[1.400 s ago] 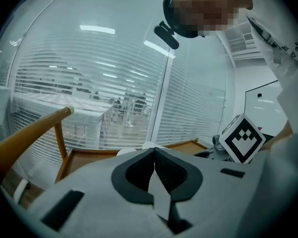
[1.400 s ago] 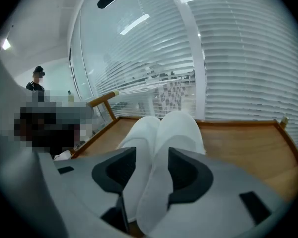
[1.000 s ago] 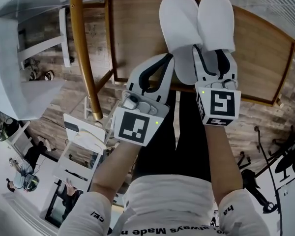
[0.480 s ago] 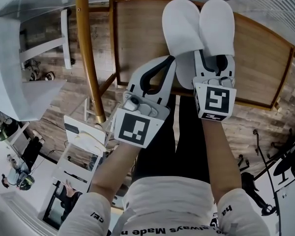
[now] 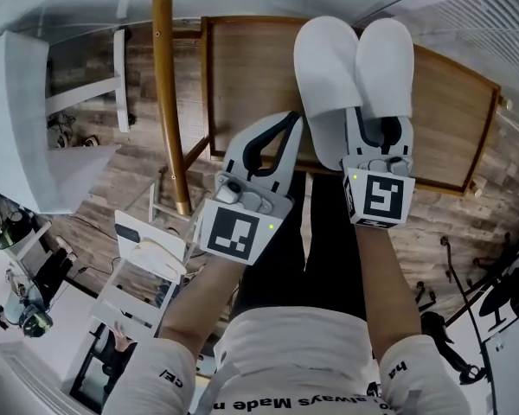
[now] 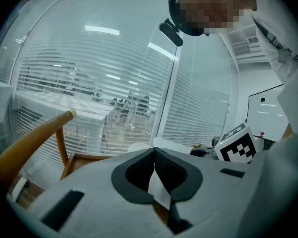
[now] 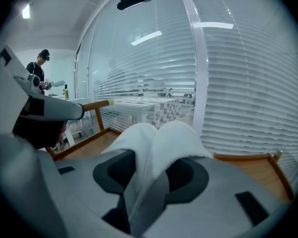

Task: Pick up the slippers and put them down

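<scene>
The right tongs [image 5: 379,121] pinch the heel ends of a pair of white slippers [image 5: 329,76], and their jaws have just been closing a little further on them. In the right gripper view the tongs [image 7: 156,168] have both slippers [image 7: 161,135] squeezed side by side between the two grey jaws, toes pointing away towards the far window blinds [image 7: 238,83].

In the head view the slippers lie side by side with their toes towards the far edge of a wooden tabletop [image 5: 251,67], which has a darker raised rim. Whether their soles touch the wood cannot be told.

The left tongs [image 5: 287,121] are just to the left of the slippers, at the near edge of the tabletop, with the jaws pressed together at the tips and nothing in them. The left gripper view shows the same tongs [image 6: 154,151] with the tips meeting, and the marker cube of the right tongs off to the right.

A rounded wooden rail [image 5: 169,93] runs along the left of the tabletop, above a wood-plank floor [image 5: 121,180].
</scene>
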Demonstrator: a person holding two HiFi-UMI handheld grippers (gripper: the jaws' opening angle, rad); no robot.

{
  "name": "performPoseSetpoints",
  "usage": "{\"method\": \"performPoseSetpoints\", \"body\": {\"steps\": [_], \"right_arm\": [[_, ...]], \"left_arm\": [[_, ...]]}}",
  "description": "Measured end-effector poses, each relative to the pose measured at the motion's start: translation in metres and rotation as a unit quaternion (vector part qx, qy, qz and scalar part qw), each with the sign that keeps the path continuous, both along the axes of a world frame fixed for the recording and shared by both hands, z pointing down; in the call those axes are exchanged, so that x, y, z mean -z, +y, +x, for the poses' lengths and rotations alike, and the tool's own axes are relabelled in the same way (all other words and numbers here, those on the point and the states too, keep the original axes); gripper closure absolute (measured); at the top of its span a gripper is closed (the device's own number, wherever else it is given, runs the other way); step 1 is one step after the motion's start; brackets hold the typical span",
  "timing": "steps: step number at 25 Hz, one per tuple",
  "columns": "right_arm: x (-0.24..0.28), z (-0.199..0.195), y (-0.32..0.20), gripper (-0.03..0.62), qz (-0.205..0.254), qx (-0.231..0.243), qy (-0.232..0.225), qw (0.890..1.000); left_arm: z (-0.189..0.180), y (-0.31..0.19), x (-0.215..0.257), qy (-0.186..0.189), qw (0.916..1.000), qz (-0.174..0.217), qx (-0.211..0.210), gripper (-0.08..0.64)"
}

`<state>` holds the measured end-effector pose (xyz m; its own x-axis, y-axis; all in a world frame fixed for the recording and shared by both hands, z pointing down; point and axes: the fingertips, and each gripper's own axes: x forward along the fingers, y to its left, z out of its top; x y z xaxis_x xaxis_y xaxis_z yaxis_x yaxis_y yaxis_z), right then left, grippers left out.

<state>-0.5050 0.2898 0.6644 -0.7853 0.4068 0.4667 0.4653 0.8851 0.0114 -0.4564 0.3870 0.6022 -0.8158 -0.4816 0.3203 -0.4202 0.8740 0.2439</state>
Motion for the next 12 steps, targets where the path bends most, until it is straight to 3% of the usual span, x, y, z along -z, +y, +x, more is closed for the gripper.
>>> {"method": "performPoseSetpoints", "body": {"steps": [12], "right_arm": [[0.087, 0.001, -0.018, 0.420, -0.015, 0.001, -0.025, 1.000]], "left_arm": [[-0.004, -0.010, 0.079, -0.037, 0.9993, 0.009, -0.004, 0.548]]}}
